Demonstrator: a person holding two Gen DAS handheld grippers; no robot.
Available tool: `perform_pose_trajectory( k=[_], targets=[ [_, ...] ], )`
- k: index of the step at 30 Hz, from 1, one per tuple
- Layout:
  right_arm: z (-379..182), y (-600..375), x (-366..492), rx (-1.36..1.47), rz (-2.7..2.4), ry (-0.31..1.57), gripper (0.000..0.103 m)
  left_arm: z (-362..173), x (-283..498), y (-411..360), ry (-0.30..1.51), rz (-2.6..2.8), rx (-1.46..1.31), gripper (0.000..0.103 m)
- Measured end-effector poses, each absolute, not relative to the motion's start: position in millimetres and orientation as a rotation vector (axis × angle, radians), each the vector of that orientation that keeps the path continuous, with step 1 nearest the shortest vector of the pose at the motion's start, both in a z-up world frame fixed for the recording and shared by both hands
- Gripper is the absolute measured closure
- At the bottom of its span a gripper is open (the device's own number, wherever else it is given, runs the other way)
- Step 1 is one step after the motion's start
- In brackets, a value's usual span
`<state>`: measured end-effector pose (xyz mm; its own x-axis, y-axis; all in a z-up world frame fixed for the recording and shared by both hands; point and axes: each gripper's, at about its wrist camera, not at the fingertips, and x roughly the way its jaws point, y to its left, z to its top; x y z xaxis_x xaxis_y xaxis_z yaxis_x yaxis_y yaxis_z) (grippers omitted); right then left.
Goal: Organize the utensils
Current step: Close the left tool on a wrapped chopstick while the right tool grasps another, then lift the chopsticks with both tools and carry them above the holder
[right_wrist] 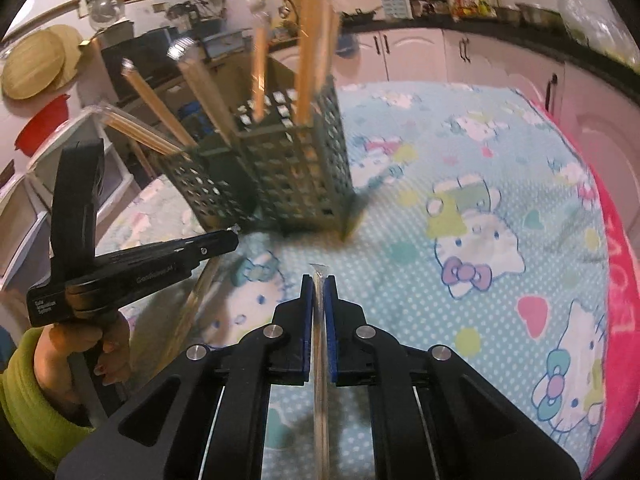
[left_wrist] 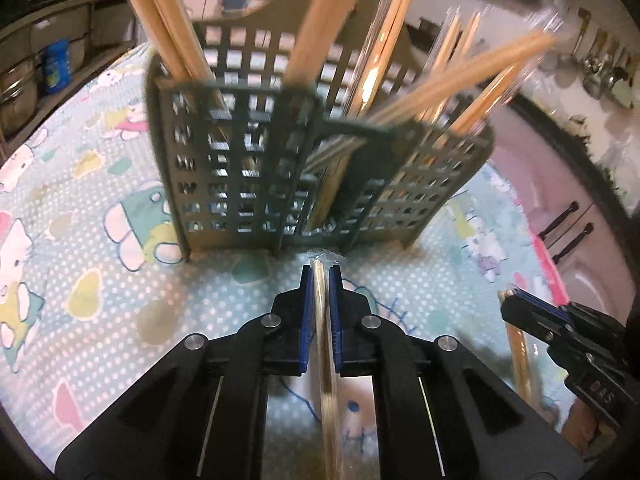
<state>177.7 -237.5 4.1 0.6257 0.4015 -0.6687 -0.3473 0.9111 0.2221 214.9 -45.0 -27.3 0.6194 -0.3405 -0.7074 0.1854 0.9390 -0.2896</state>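
A dark green lattice utensil holder [left_wrist: 256, 168] [right_wrist: 296, 176] stands on the cartoon-print cloth, with several wrapped wooden chopsticks [left_wrist: 448, 88] [right_wrist: 312, 48] leaning out of its compartments. My left gripper [left_wrist: 321, 276] is shut on a plastic-wrapped pair of chopsticks [left_wrist: 325, 352] just in front of the holder's base. My right gripper [right_wrist: 319, 280] is shut on another wrapped pair of chopsticks [right_wrist: 320, 360], a little back from the holder. The right gripper [left_wrist: 516, 300] shows at the lower right of the left wrist view. The left gripper [right_wrist: 228, 240] shows at the left of the right wrist view, held by a hand in a green sleeve [right_wrist: 28, 392].
The light blue cloth [right_wrist: 460, 184] covers the table, with a pink edge [right_wrist: 616, 280] at the right. White kitchen cabinets [right_wrist: 412, 56] and a cluttered counter run behind. Shelves with pots [left_wrist: 24, 88] stand at the far left.
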Motion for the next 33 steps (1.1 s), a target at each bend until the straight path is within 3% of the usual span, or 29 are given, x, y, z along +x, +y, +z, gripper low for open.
perform_pose_trajectory(
  k=[15,33],
  targets=[
    [95.7,-217.1,156.8,0.02,0.504,0.568,0.097,78.8,161.6,5.8,0.605,-0.38,-0.25,0.101],
    [179.4,-208.4,164.0,0.038,0.507,0.355,0.097,166.7,154.4,15.2,0.374,-0.35,-0.253,0.102]
  ],
)
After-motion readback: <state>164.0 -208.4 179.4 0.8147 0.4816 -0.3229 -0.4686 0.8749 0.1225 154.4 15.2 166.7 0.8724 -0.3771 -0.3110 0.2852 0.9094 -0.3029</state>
